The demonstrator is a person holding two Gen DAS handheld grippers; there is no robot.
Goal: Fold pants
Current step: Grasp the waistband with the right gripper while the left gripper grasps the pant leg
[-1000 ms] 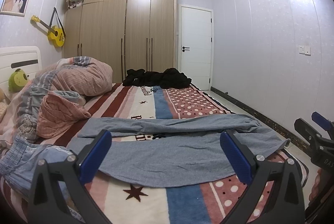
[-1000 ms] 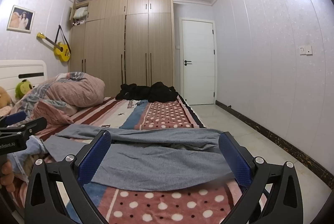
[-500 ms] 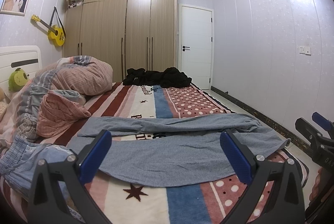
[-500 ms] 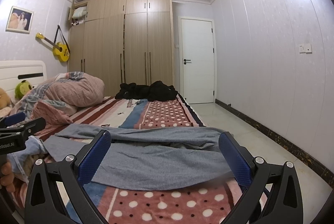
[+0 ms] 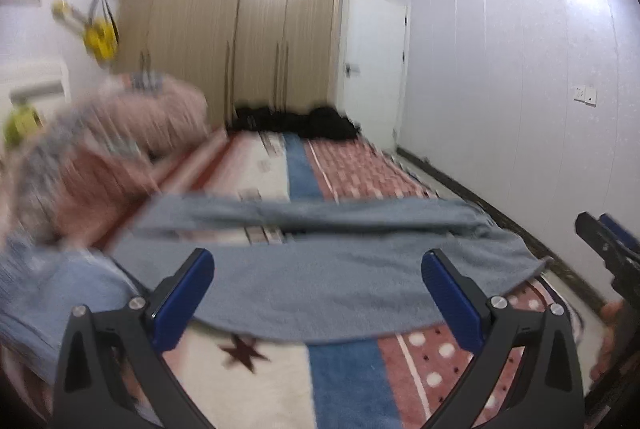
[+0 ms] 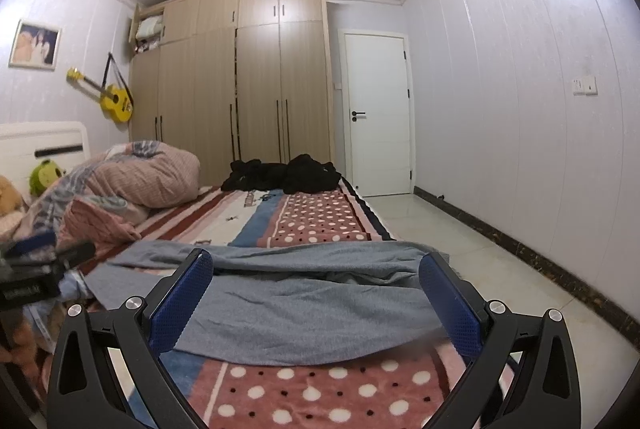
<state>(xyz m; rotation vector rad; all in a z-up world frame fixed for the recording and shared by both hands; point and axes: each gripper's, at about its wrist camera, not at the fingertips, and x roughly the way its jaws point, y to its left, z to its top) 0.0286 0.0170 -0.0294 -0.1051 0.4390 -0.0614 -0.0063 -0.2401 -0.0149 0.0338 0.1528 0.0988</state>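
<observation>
Grey pants lie spread on bed blanket, long axis crosswise to your reach, legs leftward. Left gripper and right gripper both gape empty, just short of near edge, waist end nearer right.

Grey pants, spread flat across bed
</observation>
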